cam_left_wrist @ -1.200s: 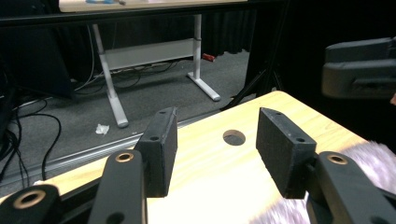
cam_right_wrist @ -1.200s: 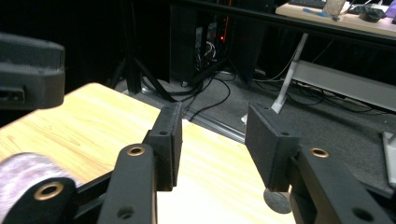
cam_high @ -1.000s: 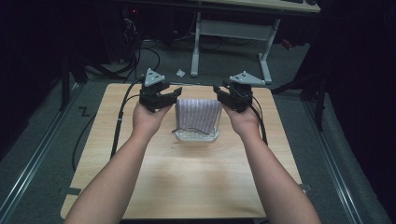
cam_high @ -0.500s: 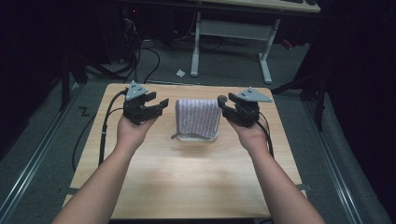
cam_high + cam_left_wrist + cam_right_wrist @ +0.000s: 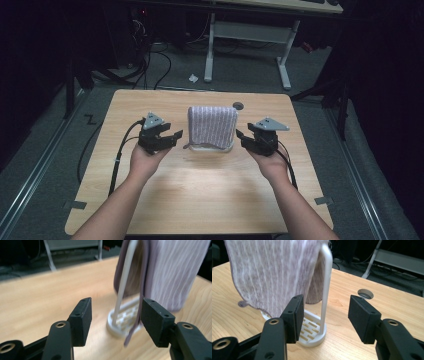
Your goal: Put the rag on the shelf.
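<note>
High view: striped cloth (image 5: pixel 212 126) draped over white rack (image 5: pixel 212 148), table (image 5: pixel 200 200) centre-far. Gripper views reveal the rack's slotted base. Left gripper (image 5: pixel 167 139) and right gripper (image 5: pixel 245 138) flank it; jaws, just opening, stand wide and empty.

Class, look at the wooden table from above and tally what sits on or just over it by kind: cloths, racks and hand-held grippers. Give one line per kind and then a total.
Cloths: 1, the striped purple cloth draped over the rack.
Racks: 1, the white rack.
Grippers: 2, the left gripper and the right gripper, both open beside the cloth.
Total: 4
</note>
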`<state>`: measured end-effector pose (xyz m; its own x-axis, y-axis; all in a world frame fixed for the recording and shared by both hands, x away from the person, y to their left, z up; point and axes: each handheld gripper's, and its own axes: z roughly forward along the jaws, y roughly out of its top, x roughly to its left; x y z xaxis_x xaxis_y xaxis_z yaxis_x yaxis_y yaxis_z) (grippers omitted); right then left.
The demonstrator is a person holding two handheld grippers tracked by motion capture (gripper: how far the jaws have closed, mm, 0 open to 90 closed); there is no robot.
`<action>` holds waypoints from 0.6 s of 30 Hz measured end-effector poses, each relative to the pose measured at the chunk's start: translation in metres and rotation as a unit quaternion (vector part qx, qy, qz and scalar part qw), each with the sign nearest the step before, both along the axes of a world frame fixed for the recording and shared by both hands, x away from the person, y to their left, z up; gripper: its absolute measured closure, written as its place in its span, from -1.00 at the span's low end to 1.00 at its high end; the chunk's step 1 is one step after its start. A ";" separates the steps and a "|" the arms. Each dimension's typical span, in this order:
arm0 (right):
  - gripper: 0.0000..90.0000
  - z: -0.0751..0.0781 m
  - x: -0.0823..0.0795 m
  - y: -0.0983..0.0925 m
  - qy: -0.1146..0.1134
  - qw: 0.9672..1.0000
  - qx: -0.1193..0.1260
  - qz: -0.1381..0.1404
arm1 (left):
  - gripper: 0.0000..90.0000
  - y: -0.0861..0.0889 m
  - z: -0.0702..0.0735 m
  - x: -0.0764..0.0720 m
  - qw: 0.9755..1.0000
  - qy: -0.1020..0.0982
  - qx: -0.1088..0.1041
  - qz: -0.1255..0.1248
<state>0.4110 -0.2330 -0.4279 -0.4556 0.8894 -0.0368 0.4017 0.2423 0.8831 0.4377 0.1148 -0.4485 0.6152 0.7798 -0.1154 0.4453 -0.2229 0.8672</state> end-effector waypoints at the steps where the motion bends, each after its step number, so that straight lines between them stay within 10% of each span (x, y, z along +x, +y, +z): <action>1: 0.05 -0.005 -0.002 0.000 0.004 1.000 0.002 -0.001 | -0.05 0.001 -0.007 -0.002 1.000 0.007 -0.001 -0.001; 10: 0.08 -0.052 -0.035 -0.002 0.011 1.000 -0.007 -0.005 | -0.05 0.006 -0.063 -0.056 0.998 0.019 0.044 -0.035; 16: 0.11 -0.080 -0.081 -0.015 0.022 1.000 0.007 -0.019 | -0.02 0.034 -0.074 -0.117 1.000 -0.006 0.018 -0.014; 18: -0.02 -0.074 -0.090 -0.023 0.037 0.999 0.002 -0.012 | 0.00 0.037 -0.070 -0.121 0.999 0.026 0.022 -0.019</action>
